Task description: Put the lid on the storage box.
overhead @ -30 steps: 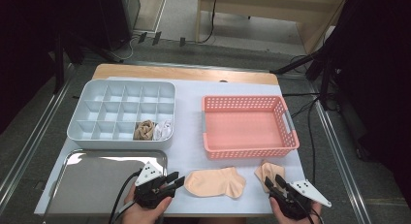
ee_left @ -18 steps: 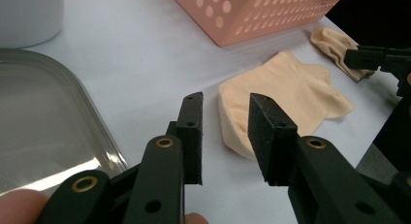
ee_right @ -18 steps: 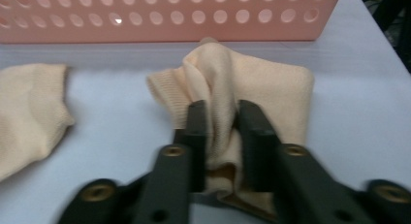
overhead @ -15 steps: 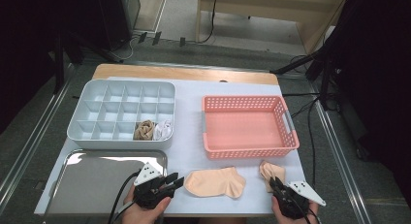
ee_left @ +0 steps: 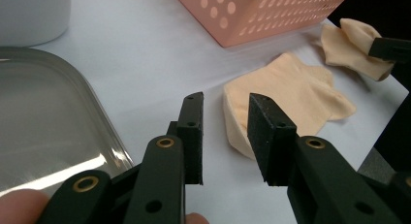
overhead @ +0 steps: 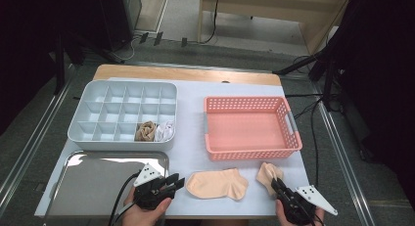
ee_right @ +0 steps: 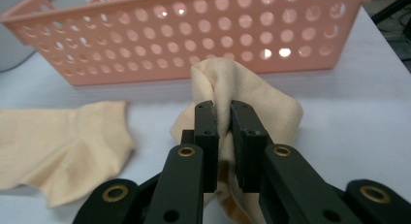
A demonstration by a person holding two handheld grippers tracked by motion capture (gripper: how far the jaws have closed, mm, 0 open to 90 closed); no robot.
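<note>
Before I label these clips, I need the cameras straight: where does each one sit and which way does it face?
High view: above the person's table edge, looking forward and down; both hands show.
Left gripper view: rides the left tool, open, facing the flat sock.
Right gripper view: rides the right tool, shut on the bunched sock, facing the pink basket.
All share both socks and the basket.
</note>
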